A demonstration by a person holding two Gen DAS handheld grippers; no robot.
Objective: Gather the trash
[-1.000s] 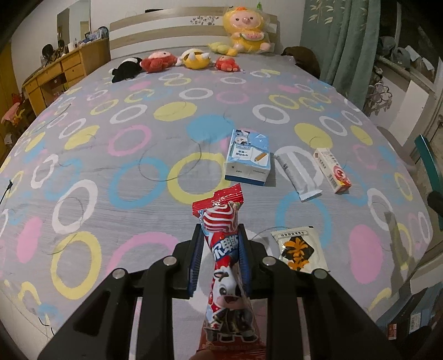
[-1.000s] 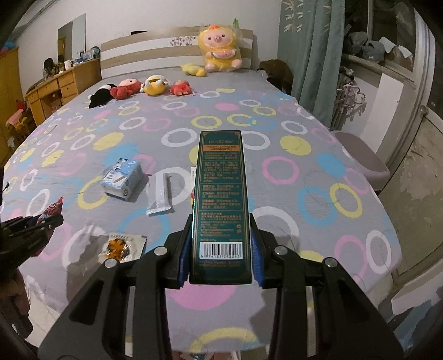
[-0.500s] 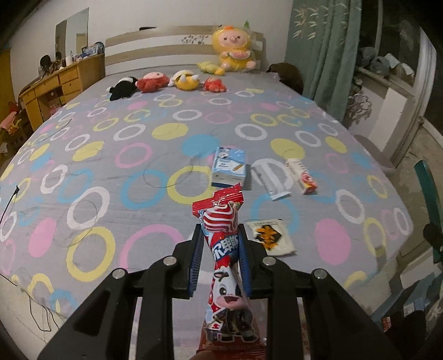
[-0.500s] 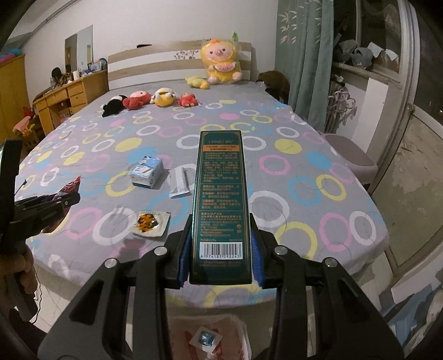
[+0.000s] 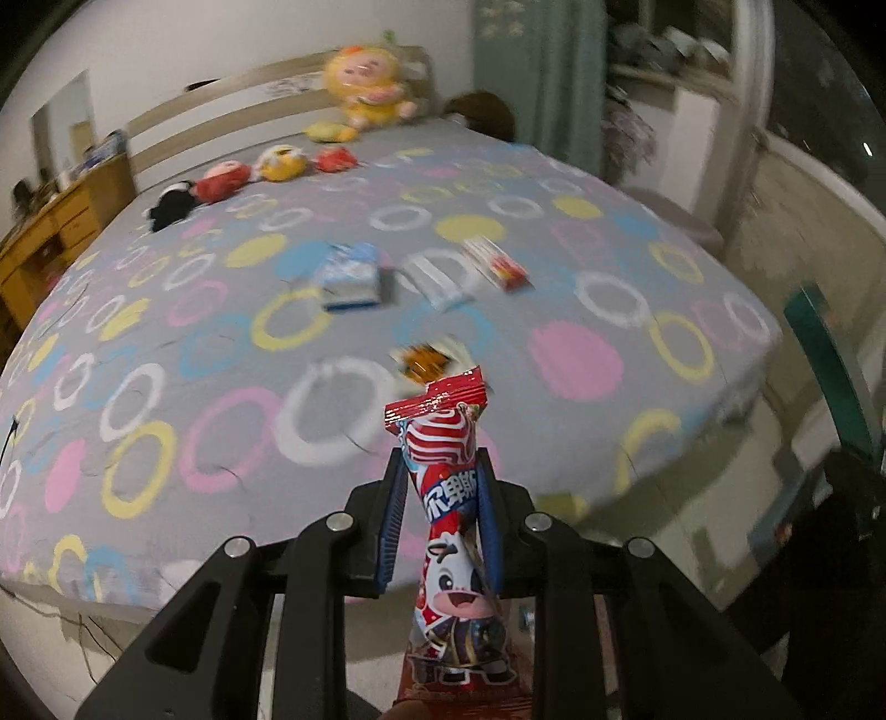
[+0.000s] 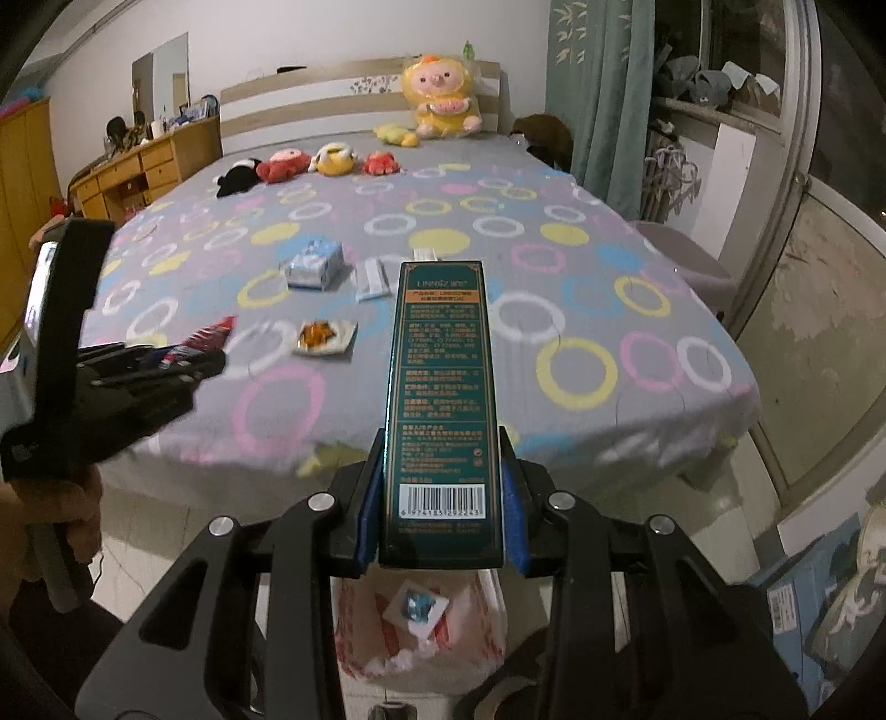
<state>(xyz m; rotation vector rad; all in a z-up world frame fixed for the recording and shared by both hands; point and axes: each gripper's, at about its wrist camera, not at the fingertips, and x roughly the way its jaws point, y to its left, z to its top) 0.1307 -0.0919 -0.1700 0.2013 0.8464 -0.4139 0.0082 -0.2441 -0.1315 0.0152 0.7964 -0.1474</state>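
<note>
A wide bed (image 6: 581, 266) fills the room, spread with a grey sheet printed in pink, yellow, blue and white rings. Its striped wooden headboard (image 6: 332, 105) stands against a white wall (image 6: 310, 39). At the left sit a yellow wooden dresser (image 6: 144, 171) with drawers and a wall mirror (image 6: 160, 77) above it. Teal curtains (image 6: 598, 94) hang at the right beside a white-framed window (image 6: 792, 83), dark outside. Pale tiled floor (image 6: 149, 526) shows below the bed's foot; the light is dim and indoor
</note>
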